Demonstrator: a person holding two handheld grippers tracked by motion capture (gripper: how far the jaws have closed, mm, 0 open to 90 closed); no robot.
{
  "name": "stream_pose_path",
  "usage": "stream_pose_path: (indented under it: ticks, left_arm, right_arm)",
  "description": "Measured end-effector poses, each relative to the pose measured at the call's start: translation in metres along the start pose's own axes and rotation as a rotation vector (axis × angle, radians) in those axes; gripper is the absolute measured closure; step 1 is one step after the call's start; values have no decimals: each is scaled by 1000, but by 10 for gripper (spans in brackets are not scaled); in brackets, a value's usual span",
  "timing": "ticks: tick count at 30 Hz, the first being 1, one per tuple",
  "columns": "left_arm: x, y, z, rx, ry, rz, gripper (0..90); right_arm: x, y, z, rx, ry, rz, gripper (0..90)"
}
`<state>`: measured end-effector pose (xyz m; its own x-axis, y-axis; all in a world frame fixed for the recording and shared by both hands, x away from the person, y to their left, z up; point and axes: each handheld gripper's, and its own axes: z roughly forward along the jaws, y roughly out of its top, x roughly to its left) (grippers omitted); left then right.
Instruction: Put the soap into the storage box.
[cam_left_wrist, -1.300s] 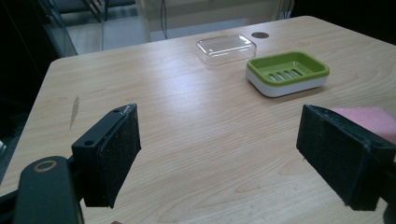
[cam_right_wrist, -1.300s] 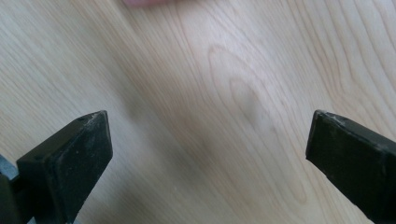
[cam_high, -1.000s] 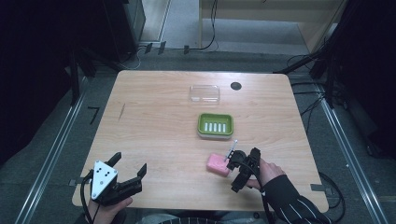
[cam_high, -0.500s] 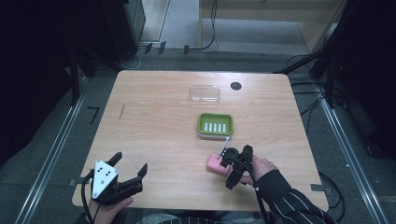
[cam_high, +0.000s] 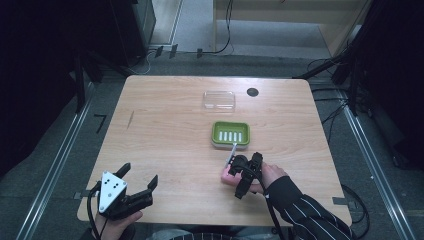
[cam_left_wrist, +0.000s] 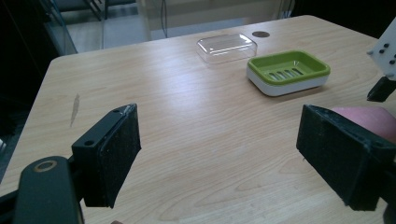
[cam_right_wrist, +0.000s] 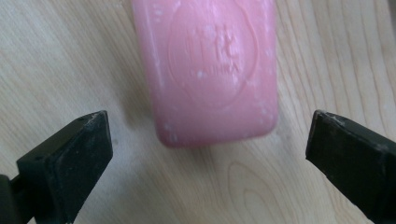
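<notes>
On the near right part of the table, one pink soap bar lies flat on the wood, directly under the right gripper. In the right gripper view the bar sits between and just beyond the two black jaws, which stand wide apart on either side of it and touch neither the bar nor anything else. Just beyond it, farther from the person, stands one green soap dish with a white base and slotted floor, empty. Farther still lies one clear plastic lid, with one small dark round mark on the table to its right. At the near left corner the left gripper rests low over bare wood, its jaws spread wide and holding nothing.
</notes>
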<state>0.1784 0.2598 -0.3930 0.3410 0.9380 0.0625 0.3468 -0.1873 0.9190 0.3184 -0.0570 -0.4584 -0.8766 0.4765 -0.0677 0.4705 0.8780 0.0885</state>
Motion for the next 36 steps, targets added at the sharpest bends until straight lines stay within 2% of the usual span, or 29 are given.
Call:
stream_pose_path:
  ticks: [15,21,26,29,36]
  left_arm:
    - [0,0,0,0,0,0,141]
    - [0,0,0,0,0,0,141]
    - [0,0,0,1,0,3,141]
    - [0,0,0,0,2,0,141]
    - [0,0,0,2,2,1,141]
  right_arm:
    - [-4,22,6,2,45,-85,0]
    - [-4,29,9,15,42,-108,1]
    - [-3,32,7,-4,40,-122,138]
    - [-3,33,6,-3,36,-123,166]
    - [-2,33,7,12,40,-148,293]
